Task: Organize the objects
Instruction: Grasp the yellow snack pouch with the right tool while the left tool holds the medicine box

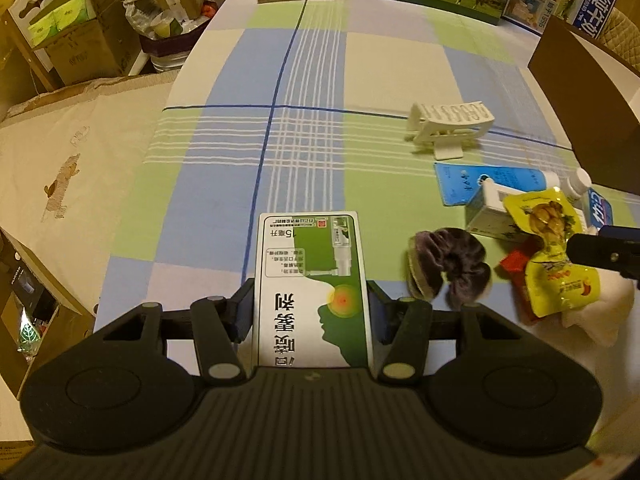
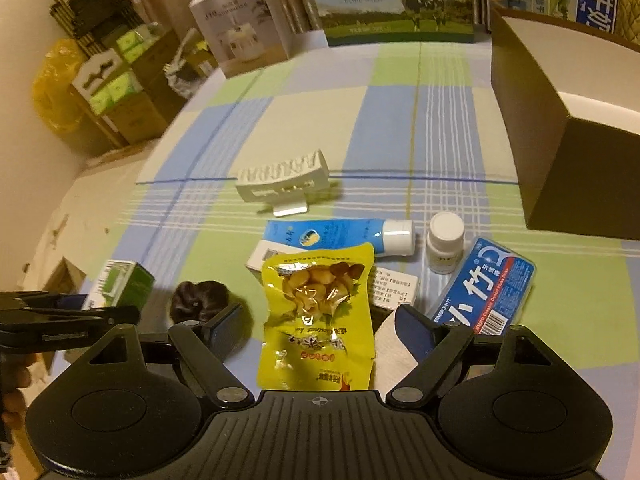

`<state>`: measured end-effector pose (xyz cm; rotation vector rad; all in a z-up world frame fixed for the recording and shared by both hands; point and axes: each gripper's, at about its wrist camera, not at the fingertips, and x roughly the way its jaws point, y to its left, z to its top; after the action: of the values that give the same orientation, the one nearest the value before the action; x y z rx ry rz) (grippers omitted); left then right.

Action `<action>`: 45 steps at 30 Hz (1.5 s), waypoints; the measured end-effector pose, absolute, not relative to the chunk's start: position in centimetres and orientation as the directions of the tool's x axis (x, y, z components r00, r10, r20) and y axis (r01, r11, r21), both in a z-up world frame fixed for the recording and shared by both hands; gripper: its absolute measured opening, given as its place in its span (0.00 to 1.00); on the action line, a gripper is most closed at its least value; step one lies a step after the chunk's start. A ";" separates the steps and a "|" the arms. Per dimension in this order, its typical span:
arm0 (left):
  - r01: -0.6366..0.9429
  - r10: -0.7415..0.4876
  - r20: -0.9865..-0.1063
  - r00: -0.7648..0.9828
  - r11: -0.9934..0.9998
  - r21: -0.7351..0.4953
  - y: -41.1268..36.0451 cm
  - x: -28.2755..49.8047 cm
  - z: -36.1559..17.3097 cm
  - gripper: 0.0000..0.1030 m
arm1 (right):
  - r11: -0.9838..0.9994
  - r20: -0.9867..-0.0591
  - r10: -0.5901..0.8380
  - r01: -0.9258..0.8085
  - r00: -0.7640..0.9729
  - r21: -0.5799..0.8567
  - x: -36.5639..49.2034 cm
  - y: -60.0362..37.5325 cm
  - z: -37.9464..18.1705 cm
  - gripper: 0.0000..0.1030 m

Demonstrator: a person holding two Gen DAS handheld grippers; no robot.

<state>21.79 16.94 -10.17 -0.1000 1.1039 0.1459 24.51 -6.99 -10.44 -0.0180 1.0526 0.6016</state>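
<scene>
My left gripper (image 1: 312,312) is shut on a green and white medicine box (image 1: 314,280), held over the checked tablecloth; the box also shows in the right wrist view (image 2: 122,284). My right gripper (image 2: 318,328) is open with its jaws on either side of a yellow snack pouch (image 2: 320,312), not touching it. The pouch also shows in the left wrist view (image 1: 552,248). A dark scrunchie (image 2: 200,298) lies to the left of the pouch.
A white clip stand (image 2: 284,180), a blue tube (image 2: 340,234), a white pill bottle (image 2: 445,242), a blue floss box (image 2: 486,286) and a white carton (image 2: 394,286) lie nearby. A brown open box (image 2: 560,120) stands at the right. Milk cartons (image 2: 396,0) line the far edge.
</scene>
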 end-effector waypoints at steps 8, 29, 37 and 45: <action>-0.143 0.034 -0.900 0.436 0.989 -0.032 17.7 22.7 -10.7 0.49 | 0.866 -0.873 0.370 -0.458 0.318 0.200 25.0 -4.9 -12.2 0.72; -0.114 0.010 -0.898 0.439 0.992 -0.045 17.2 23.8 -10.7 0.49 | 0.848 -0.822 0.459 -0.442 0.337 0.292 25.4 -4.7 -10.8 0.00; -0.085 0.002 -0.889 0.458 0.996 -0.042 16.0 24.2 -9.9 0.49 | 0.830 -0.775 0.510 -0.451 0.373 0.329 24.9 -6.5 -9.0 0.00; -0.075 0.003 -0.886 0.463 0.997 -0.035 15.1 24.3 -9.4 0.49 | 0.806 -0.789 0.565 -0.367 0.243 0.464 25.9 -7.6 -12.0 0.00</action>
<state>24.32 15.06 -9.38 -0.0731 1.0886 0.0486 25.93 -7.60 -11.97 0.1979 1.1623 0.6422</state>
